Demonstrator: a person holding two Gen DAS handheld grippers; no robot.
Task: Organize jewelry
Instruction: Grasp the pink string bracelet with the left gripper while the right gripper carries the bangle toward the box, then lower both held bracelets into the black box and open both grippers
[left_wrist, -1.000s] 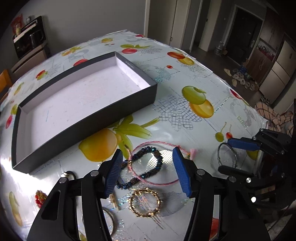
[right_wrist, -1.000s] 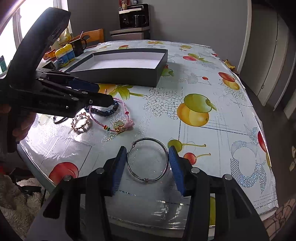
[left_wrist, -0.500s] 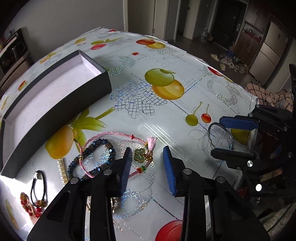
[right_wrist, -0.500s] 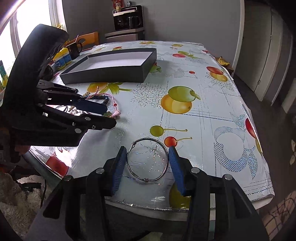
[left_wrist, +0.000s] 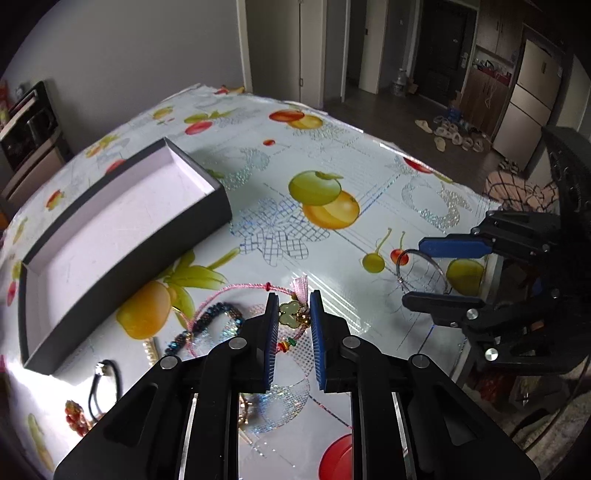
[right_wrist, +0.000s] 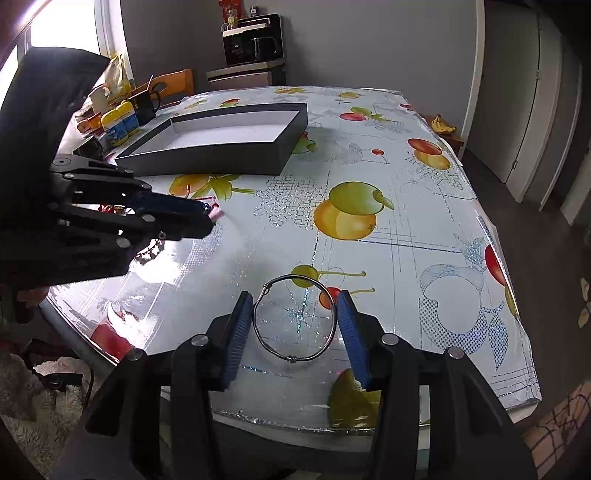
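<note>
An empty dark box (left_wrist: 122, 236) with a white inside lies on the fruit-print table; it also shows in the right wrist view (right_wrist: 221, 144). My left gripper (left_wrist: 293, 317) has its blue pads close on either side of the clover charm (left_wrist: 290, 316) of a pink cord bracelet (left_wrist: 236, 291), narrowly open. A blue beaded bracelet (left_wrist: 207, 325) lies beside it. My right gripper (right_wrist: 293, 321) is open around a silver wire bangle (right_wrist: 295, 317) flat on the table near the front edge; the bangle also shows in the left wrist view (left_wrist: 424, 269).
A black hair tie (left_wrist: 103, 384), a red beaded piece (left_wrist: 75, 421) and a gold ring (left_wrist: 245, 413) lie near the left gripper. Bottles (right_wrist: 118, 122) and a black mug (right_wrist: 144, 103) stand at the far left table edge. The table edge (right_wrist: 332, 424) is just below the right gripper.
My left gripper has swung right from the beaded bracelet to the pink bracelet's charm, and its jaws have narrowed. The right gripper has stayed around the bangle.
</note>
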